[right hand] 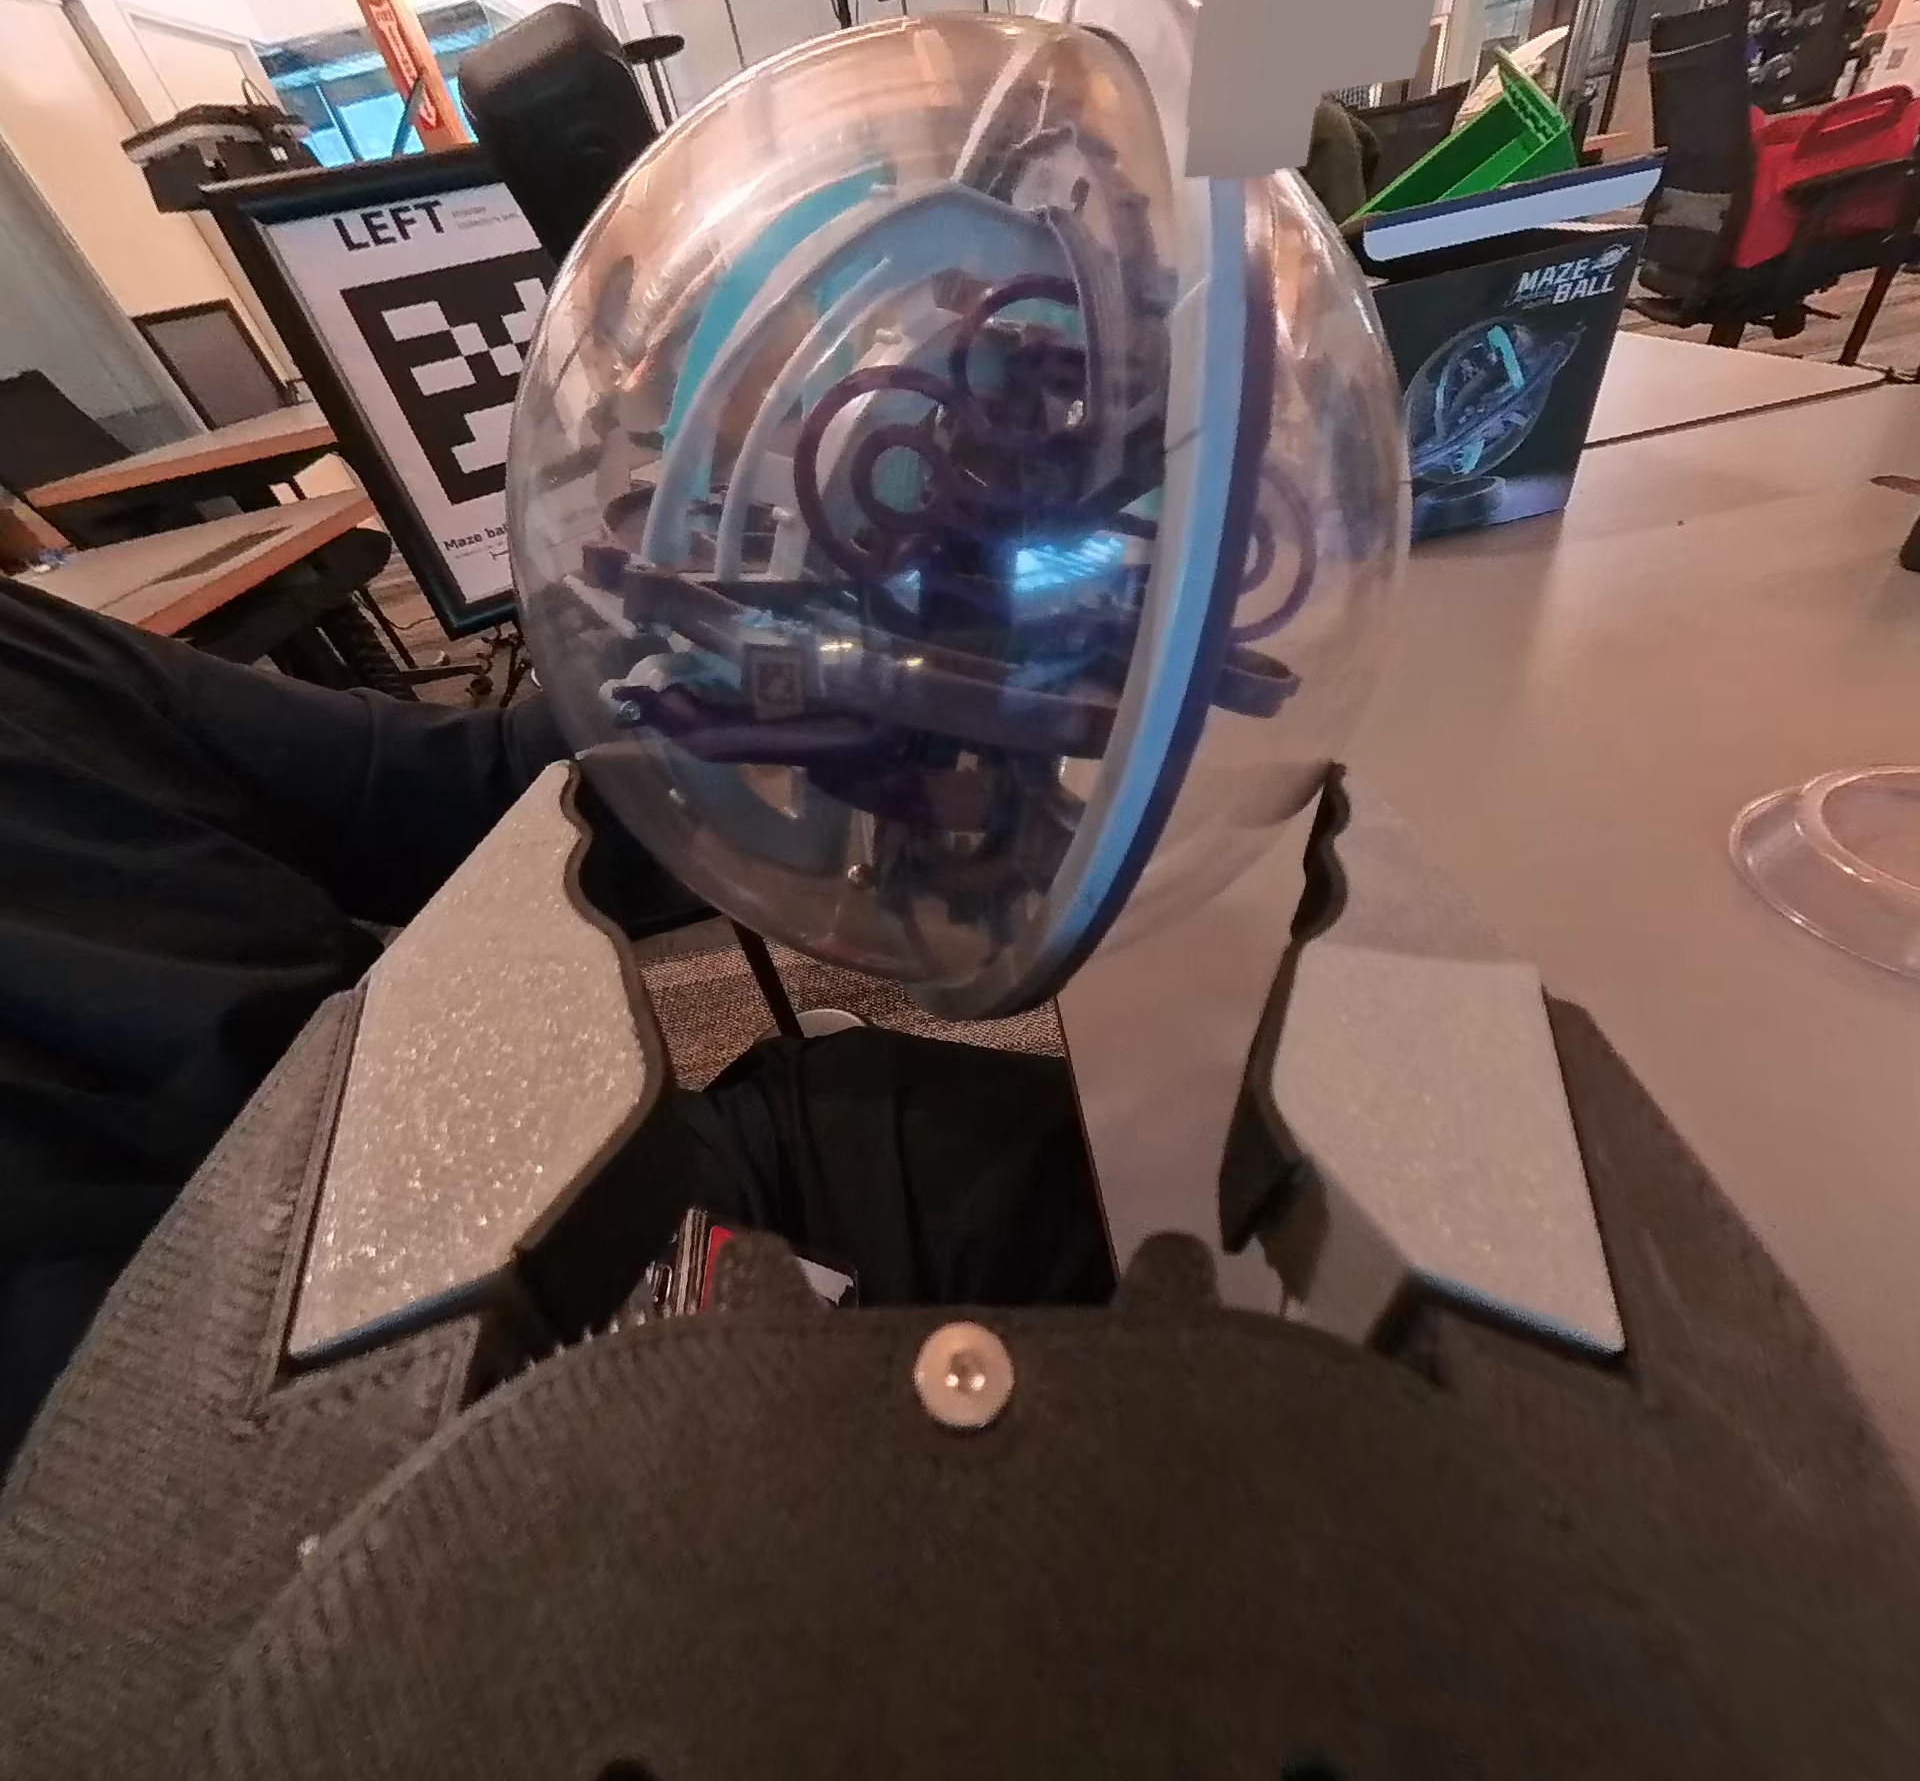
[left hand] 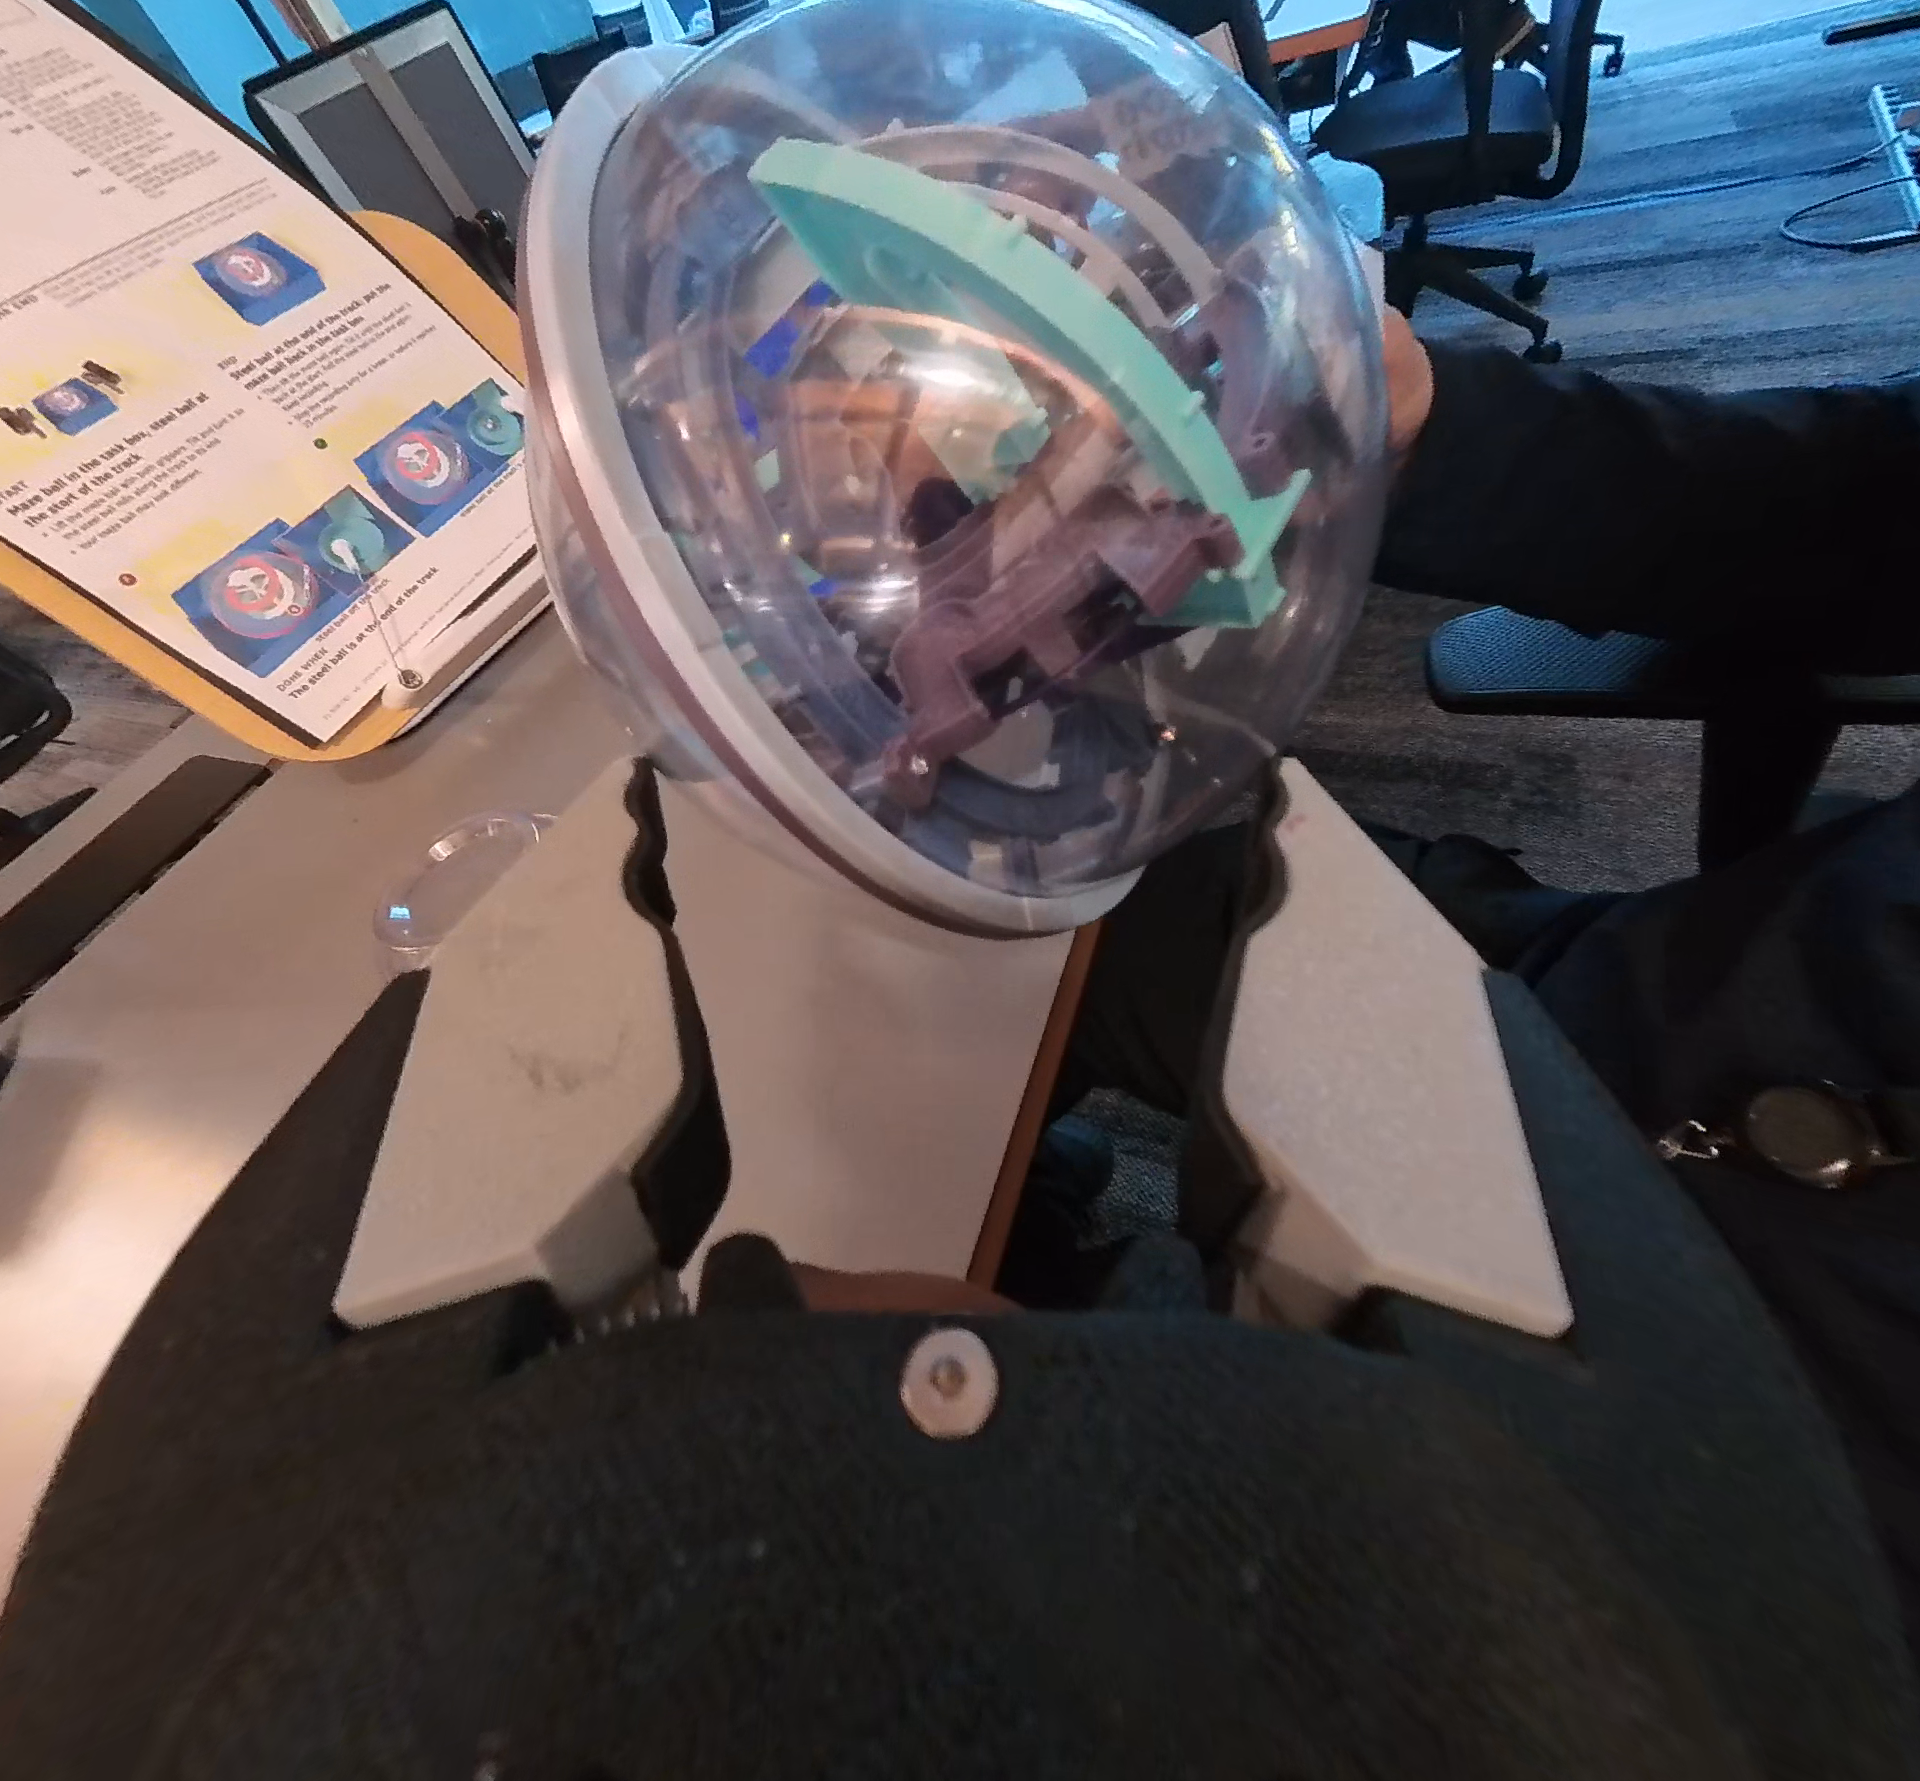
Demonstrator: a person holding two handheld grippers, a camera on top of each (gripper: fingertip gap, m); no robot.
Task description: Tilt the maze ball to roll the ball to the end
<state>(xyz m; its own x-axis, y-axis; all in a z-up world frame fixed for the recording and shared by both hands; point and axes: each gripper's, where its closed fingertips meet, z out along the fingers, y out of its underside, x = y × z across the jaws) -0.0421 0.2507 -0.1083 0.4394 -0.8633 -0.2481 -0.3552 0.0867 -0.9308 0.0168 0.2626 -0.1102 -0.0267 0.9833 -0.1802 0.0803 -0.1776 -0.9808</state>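
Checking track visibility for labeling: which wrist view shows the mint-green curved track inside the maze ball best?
Left wrist view. The mint-green curved track arcs across the near side of the maze ball, unobstructed behind clear shell. The right wrist view shows only teal slivers behind grey rails and purple rings.

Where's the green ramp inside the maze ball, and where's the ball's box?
green ramp [left hand: 1049, 297], left wrist view, middle of its curved strip.
maze ball [right hand: 727, 329], right wrist view, clear shell.
box [right hand: 1496, 401], right wrist view, dark front face.
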